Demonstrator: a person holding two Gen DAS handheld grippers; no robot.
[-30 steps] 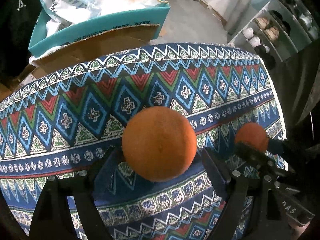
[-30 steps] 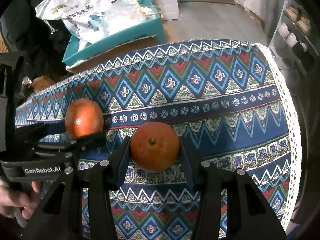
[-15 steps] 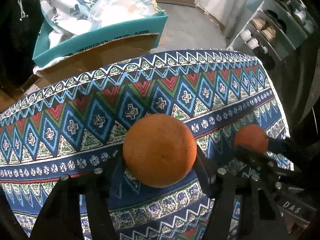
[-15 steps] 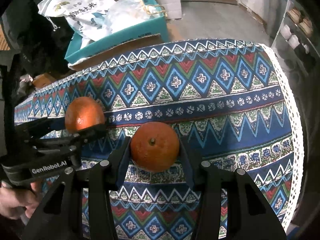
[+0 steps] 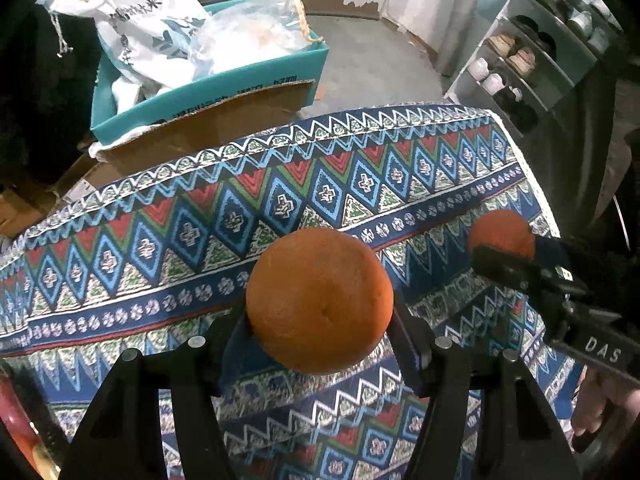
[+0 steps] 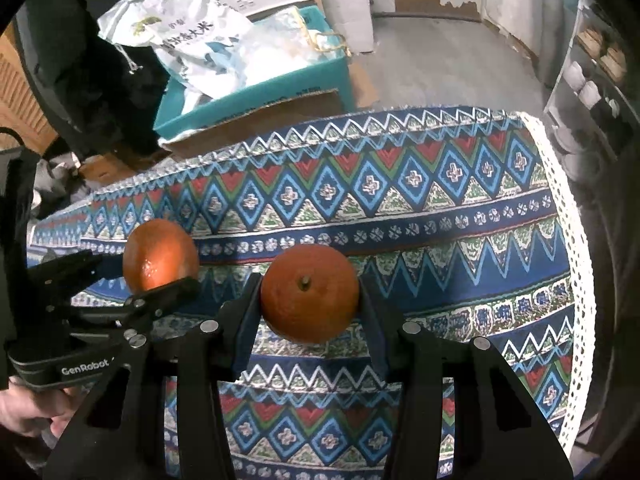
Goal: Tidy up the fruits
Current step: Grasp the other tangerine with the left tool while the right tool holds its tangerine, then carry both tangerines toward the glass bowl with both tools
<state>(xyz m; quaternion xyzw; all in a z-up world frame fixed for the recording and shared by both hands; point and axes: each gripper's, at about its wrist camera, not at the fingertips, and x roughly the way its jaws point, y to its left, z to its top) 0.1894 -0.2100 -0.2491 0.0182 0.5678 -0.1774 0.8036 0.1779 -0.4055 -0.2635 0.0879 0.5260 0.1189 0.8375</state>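
Note:
My left gripper (image 5: 320,320) is shut on a large orange (image 5: 319,300) and holds it above the patterned tablecloth (image 5: 280,184). My right gripper (image 6: 310,304) is shut on a smaller orange with a stem (image 6: 310,294), also above the cloth. Each gripper shows in the other's view: the right one with its orange (image 5: 502,236) at the right of the left wrist view, the left one with its orange (image 6: 160,254) at the left of the right wrist view. The two oranges are side by side and apart.
Beyond the table's far edge stands a teal box (image 5: 208,88) with white bags (image 5: 140,28) and a brown cardboard flap (image 5: 208,128). A shoe rack (image 5: 532,64) stands at the far right. The cloth's lace edge (image 6: 576,240) marks the table's right side.
The left gripper closed onto its orange and both grippers lifted and drew back a little, so more of the floor and box shows. The right gripper kept its orange.

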